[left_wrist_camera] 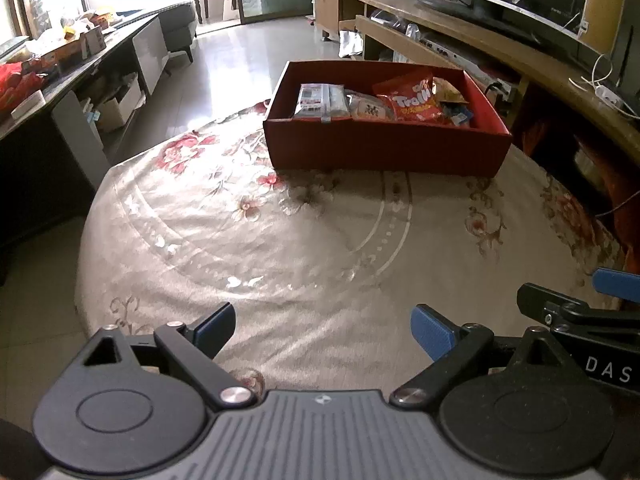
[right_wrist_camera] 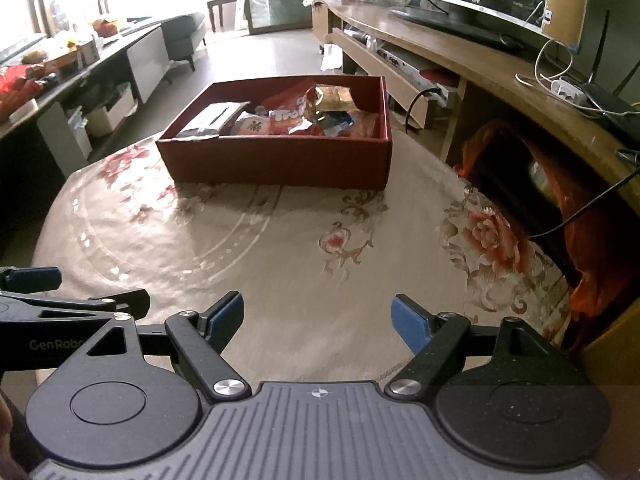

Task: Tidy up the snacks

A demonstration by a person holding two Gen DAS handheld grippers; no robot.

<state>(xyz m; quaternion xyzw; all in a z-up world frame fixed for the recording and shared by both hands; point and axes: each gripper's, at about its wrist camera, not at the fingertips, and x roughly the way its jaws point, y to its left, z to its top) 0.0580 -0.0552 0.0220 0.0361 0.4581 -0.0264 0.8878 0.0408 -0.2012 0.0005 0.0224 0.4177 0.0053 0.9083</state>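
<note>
A red cardboard box (left_wrist_camera: 384,148) stands at the far side of the round table; it also shows in the right wrist view (right_wrist_camera: 280,160). Inside lie several snack packs: a grey-white pack (left_wrist_camera: 320,100), a red Trolli bag (left_wrist_camera: 412,100) (right_wrist_camera: 288,114) and a gold-brown packet (right_wrist_camera: 334,98). My left gripper (left_wrist_camera: 322,330) is open and empty, low over the near side of the table. My right gripper (right_wrist_camera: 318,318) is open and empty, beside it. Each gripper's edge shows in the other's view, the right one (left_wrist_camera: 576,312) and the left one (right_wrist_camera: 60,304).
The table wears a beige floral cloth (left_wrist_camera: 280,240). A wooden TV bench (right_wrist_camera: 460,52) with a television and cables runs along the right. A dark cluttered counter (left_wrist_camera: 60,64) stands at the left. A sofa and chair are at the back.
</note>
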